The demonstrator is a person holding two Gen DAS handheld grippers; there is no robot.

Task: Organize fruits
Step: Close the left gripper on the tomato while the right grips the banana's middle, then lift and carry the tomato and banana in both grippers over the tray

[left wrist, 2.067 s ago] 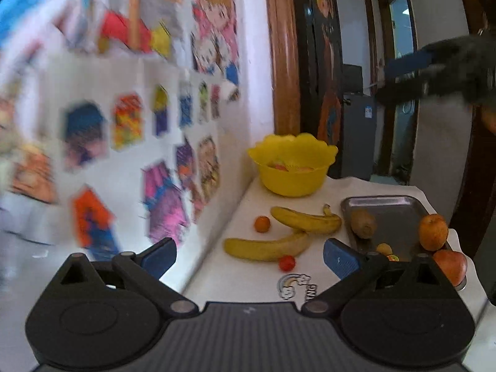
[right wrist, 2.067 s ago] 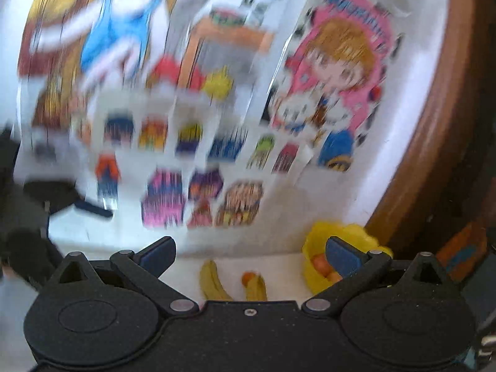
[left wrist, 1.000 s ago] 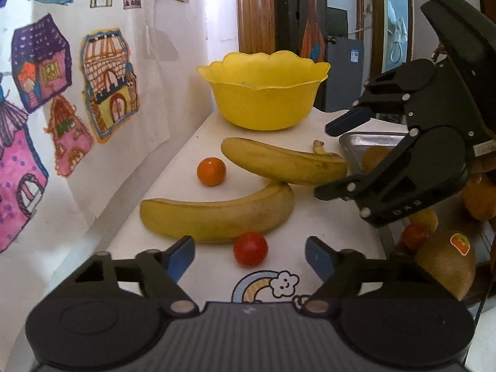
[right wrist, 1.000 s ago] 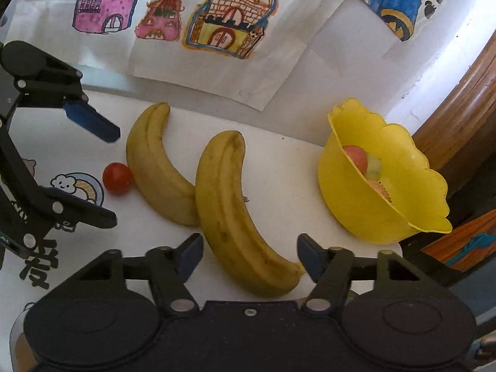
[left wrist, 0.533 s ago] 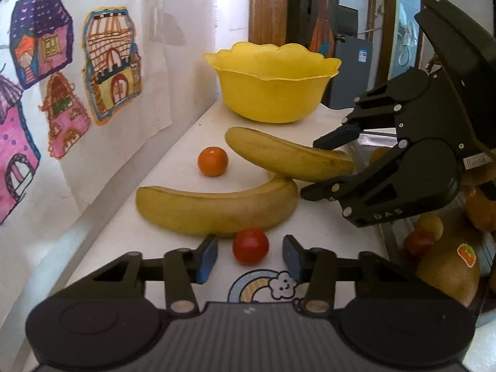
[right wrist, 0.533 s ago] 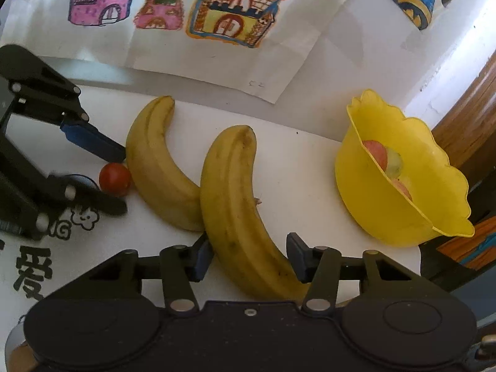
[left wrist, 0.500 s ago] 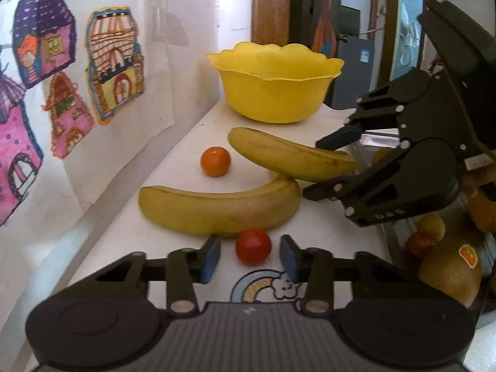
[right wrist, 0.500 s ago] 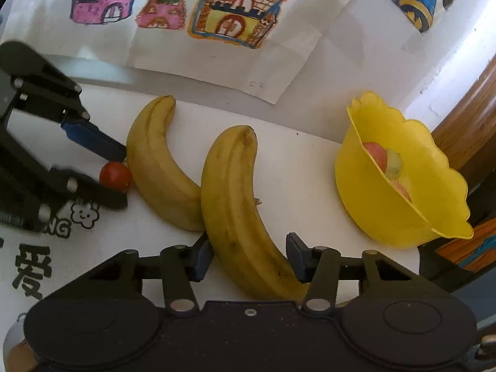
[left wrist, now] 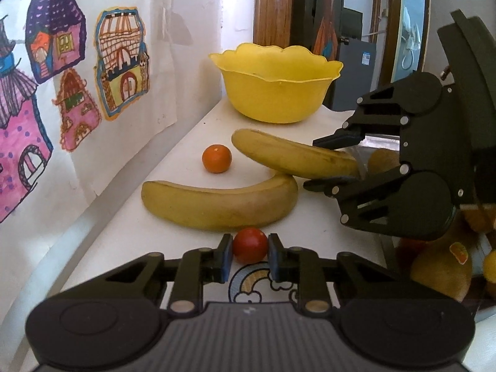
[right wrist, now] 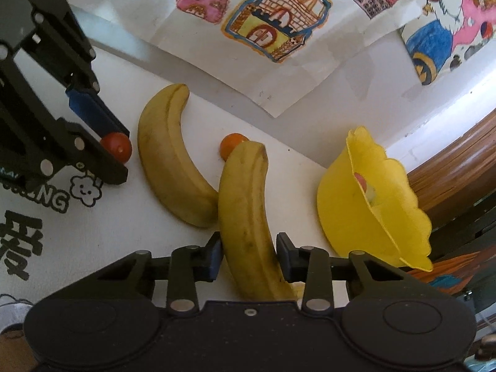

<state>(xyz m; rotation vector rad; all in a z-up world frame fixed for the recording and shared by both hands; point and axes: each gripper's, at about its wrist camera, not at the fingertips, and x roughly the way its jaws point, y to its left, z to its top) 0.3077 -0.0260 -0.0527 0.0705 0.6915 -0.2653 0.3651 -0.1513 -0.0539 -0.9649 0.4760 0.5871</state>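
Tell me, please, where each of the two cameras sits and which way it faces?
Left wrist: on the left gripper, looking along the table toward the yellow bowl; its fingers clamp the red tomato, and the right gripper shows.
Right wrist: on the right gripper, facing the wall drawings; its fingers clamp a banana.
Shared: both bananas, tomato, small orange fruit, bowl.

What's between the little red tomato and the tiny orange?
One banana lies across between the red tomato and the small orange, clearest in the left wrist view.

White wall (left wrist: 198,15), taped drawings (left wrist: 121,62), wooden doorframe (left wrist: 272,9)
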